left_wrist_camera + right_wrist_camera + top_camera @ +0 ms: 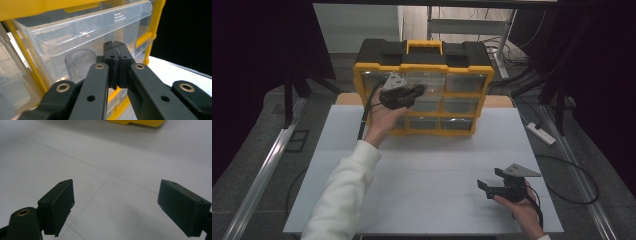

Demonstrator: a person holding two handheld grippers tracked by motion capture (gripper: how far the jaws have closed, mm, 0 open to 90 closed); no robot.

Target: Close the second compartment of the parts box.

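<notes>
A yellow and black organizer case with clear drawers stands upright at the far side of the white table. My left gripper is held up in front of its middle column, on a hand in a white sleeve. In the left gripper view the left gripper is shut, jaws pressed together with nothing visible between them. Their tips sit at the front of a clear drawer, just right of its curved handle scoop. My right gripper rests low over the near right of the table; the right gripper stands open and empty.
The white table stretches between the case and the near edge. A white power strip lies on the floor to the right. Dark curtains and stand legs flank the table. The case's yellow base shows far ahead of the right gripper.
</notes>
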